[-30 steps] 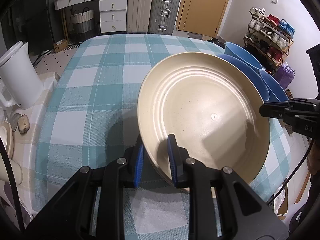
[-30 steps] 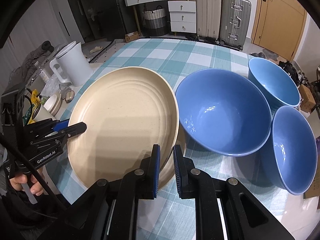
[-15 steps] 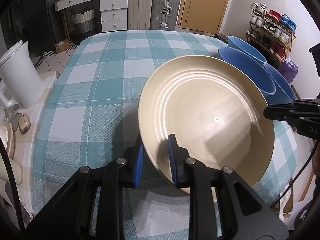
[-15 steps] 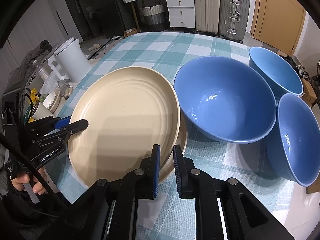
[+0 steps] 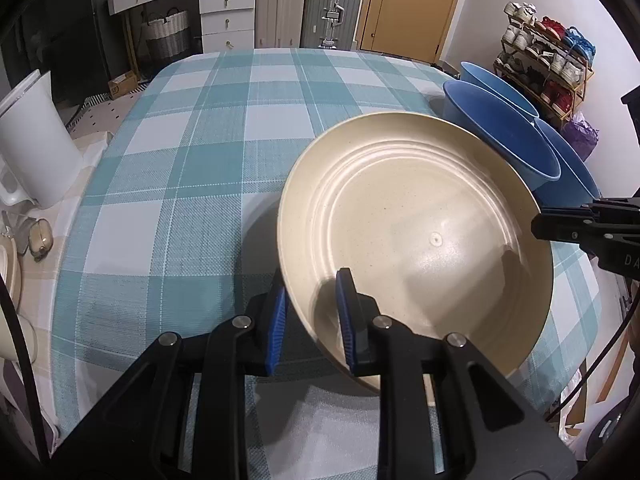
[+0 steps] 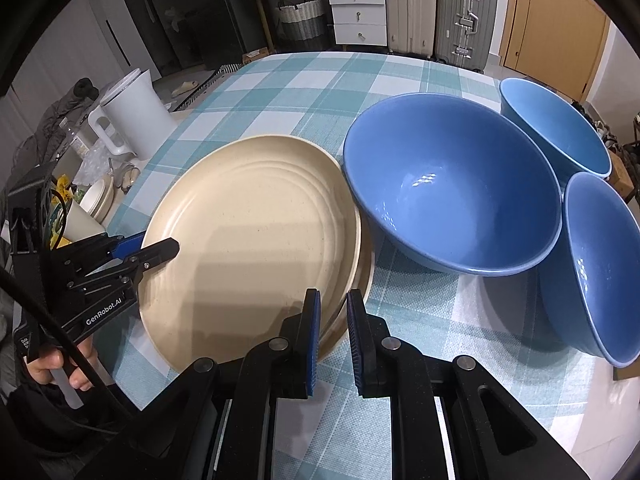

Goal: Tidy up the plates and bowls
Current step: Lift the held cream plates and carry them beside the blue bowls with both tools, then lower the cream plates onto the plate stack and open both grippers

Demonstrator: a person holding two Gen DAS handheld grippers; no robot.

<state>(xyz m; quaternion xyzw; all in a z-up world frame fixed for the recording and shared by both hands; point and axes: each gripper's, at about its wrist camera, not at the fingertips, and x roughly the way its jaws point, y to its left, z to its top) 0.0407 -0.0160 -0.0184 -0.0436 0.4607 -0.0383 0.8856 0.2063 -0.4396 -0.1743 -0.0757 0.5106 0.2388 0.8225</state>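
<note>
- The round cream speckled plate with ringed ridges [image 5: 416, 224] lies tilted atop a second cream plate [image 6: 366, 258] on the teal-and-white checked tablecloth [image 5: 192, 168].
- The left gripper [image 5: 310, 312] is clamped on the cream plate's near rim, one blue-padded finger above it and one beneath.
- In the right wrist view, the right gripper [image 6: 332, 336] sits at the plates' edge with a narrow gap between its blue pads; the lower plate's rim passes into that gap, but I cannot tell whether the pads press on it.
- The large blue glazed bowl [image 6: 452, 196] stands just beside the cream plate, on the side away from the left gripper.
- Two smaller blue bowls [image 6: 556, 128] [image 6: 604, 264] stand beyond the large bowl, farther from the plate.
- A white plastic kettle [image 6: 128, 116] stands off the cloth's edge, well apart from the plate.
</note>
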